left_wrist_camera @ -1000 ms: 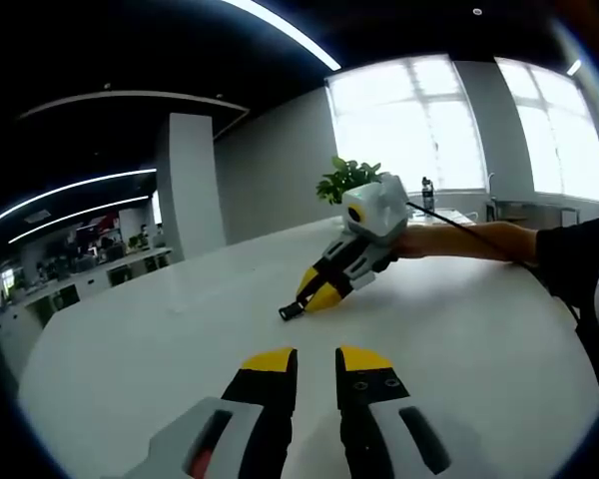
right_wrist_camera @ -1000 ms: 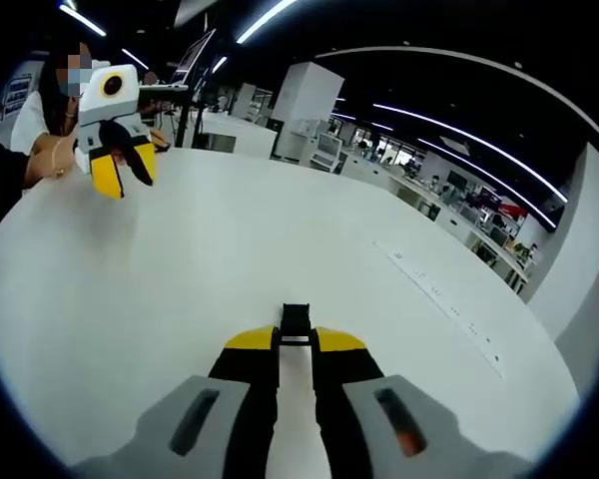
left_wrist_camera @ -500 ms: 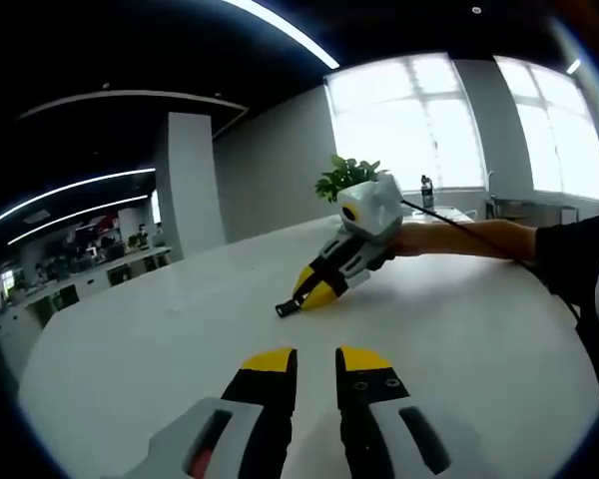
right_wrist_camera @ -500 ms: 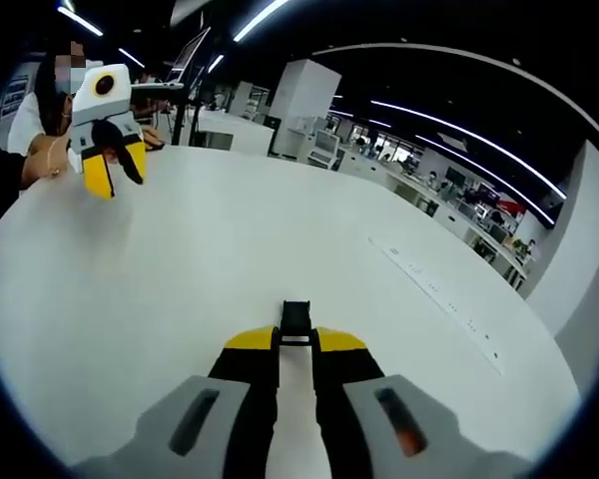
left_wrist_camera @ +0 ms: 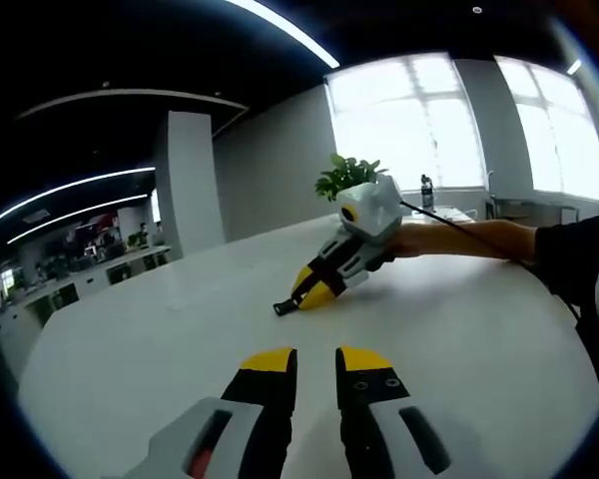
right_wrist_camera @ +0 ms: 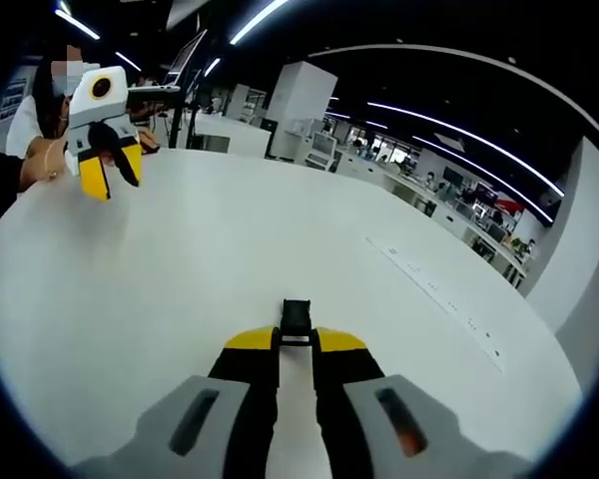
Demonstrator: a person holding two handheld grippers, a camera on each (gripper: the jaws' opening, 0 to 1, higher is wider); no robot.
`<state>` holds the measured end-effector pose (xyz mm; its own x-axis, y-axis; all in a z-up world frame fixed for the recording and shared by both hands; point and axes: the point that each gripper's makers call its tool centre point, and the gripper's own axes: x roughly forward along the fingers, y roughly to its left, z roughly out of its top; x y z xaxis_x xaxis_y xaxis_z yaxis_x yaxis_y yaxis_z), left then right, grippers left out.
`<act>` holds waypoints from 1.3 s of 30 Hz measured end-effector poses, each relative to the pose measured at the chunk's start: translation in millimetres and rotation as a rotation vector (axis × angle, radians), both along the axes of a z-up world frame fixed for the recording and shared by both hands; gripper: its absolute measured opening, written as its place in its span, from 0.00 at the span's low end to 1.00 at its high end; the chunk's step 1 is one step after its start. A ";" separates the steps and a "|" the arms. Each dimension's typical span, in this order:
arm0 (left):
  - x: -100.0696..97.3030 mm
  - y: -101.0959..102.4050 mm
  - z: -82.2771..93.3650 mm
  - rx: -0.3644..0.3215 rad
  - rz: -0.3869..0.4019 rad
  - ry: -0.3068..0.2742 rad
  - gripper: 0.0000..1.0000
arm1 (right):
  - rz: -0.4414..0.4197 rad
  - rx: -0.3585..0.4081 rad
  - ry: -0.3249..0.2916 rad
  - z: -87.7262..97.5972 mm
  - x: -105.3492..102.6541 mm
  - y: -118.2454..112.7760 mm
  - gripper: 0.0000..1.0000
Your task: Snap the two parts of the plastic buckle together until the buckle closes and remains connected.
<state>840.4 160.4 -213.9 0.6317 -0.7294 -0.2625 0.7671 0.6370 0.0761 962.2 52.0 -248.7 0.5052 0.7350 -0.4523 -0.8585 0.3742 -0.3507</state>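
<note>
Buckle isn't snapping together yet, the grippers are sitting well apart.

The right gripper (right_wrist_camera: pixel 296 342) is pinching one black buckle piece (right_wrist_camera: pixel 296 317) just above the white counter (right_wrist_camera: pixel 180 269). The left gripper (left_wrist_camera: pixel 315 361) is hanging slightly parted and empty. Can't spot the other half, and the held piece is too small to read.

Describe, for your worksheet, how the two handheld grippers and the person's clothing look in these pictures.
Each gripper has a pale grey body, black jaws and yellow tips. The right gripper trails a thin dark cable along the arm. The left gripper, seen in the right gripper view, has the same colours. The person wears a dark sleeve.
</note>
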 end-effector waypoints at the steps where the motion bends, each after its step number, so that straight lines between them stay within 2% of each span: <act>1: 0.0 -0.1 -0.2 0.000 0.000 0.001 0.15 | -0.002 -0.001 0.000 -0.2 0.7 -0.5 0.12; 39: 0.3 -3.5 -1.1 0.011 -0.008 0.004 0.15 | -0.062 0.001 -0.021 2.4 13.9 -7.4 0.11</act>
<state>840.8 156.9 -215.0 0.6248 -0.7316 -0.2727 0.7726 0.6299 0.0799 976.0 44.6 -246.3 0.5591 0.7022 -0.4408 -0.8261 0.4270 -0.3677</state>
